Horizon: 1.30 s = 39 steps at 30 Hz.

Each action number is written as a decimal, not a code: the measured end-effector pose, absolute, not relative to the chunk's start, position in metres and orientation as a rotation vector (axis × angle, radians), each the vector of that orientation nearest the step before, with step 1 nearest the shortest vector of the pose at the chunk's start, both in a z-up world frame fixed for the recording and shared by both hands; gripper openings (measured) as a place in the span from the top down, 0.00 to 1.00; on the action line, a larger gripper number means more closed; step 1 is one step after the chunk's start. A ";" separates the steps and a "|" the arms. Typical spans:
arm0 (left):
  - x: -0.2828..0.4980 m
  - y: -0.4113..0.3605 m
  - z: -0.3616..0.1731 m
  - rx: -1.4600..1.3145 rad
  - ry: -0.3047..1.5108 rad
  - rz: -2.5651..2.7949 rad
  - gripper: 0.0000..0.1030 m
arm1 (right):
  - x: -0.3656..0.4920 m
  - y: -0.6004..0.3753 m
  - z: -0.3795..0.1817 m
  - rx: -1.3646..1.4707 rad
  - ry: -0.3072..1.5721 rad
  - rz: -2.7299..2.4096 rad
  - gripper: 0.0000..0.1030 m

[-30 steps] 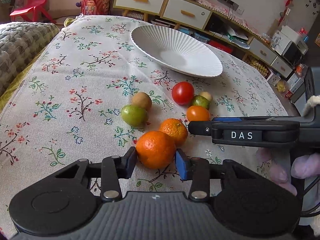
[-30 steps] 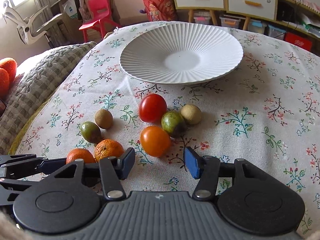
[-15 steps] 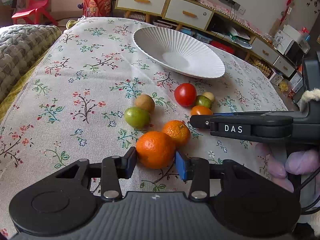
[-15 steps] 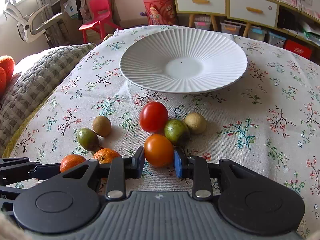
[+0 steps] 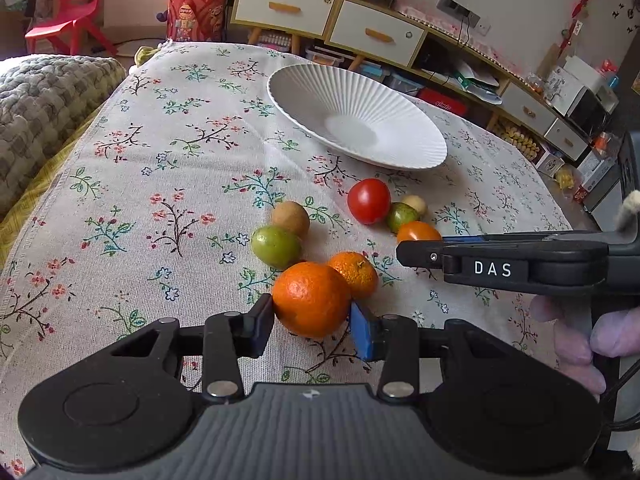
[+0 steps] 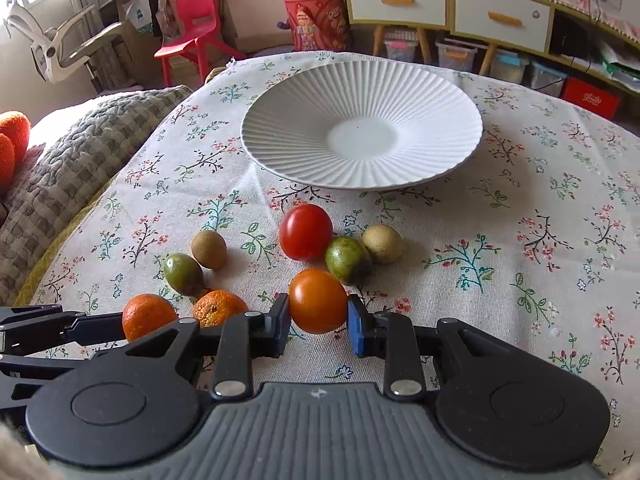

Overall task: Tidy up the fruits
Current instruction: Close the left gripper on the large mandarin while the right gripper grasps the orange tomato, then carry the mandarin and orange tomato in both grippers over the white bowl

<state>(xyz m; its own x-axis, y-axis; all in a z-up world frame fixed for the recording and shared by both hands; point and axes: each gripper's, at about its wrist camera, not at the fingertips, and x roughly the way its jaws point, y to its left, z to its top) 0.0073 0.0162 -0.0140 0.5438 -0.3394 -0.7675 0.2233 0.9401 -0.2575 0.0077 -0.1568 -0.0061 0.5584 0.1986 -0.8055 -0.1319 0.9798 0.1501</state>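
**Two fruits pinched, both easy to lose**

The left gripper [image 5: 312,320] is clenched on the big orange [image 5: 311,299], its pads pressing the fruit's flanks low and near the tips. The right gripper [image 6: 318,326] is clenched the same way on the orange tomato [image 6: 318,300]. Both fruits appear to sit at cloth level, short of the empty plate [image 6: 280,128] at 12 o'clock.

Round skins held only by the pad tips may squirt forward if the squeeze tightens, and too hard a squeeze could split the soft tomato. In the right view, the green fruit [image 6: 347,259] touches the tomato at 1 o'clock, so a lift may nudge it rolling. In the left view, the small orange [image 5: 355,274] touches the big one at 2 o'clock and could roll too. The grippers sit close, so crossing paths toward the plate risks a knock.
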 end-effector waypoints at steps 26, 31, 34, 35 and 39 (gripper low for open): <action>0.059 -0.016 0.022 -0.109 0.865 -0.327 0.74 | 0.035 -0.185 0.025 0.099 0.873 0.110 0.74; 0.081 -0.027 0.026 -0.075 0.818 -0.350 0.74 | 0.058 -0.197 0.023 0.104 0.861 0.127 0.74; 0.098 -0.033 0.024 -0.049 0.775 -0.358 0.74 | 0.075 -0.202 0.016 0.098 0.852 0.144 0.74; 0.104 -0.035 0.023 -0.044 0.771 -0.360 0.74 | 0.080 -0.204 0.014 0.098 0.847 0.144 0.74; 0.120 -0.045 0.011 -0.005 0.755 -0.370 0.74 | 0.094 -0.211 0.007 0.143 0.849 0.160 0.74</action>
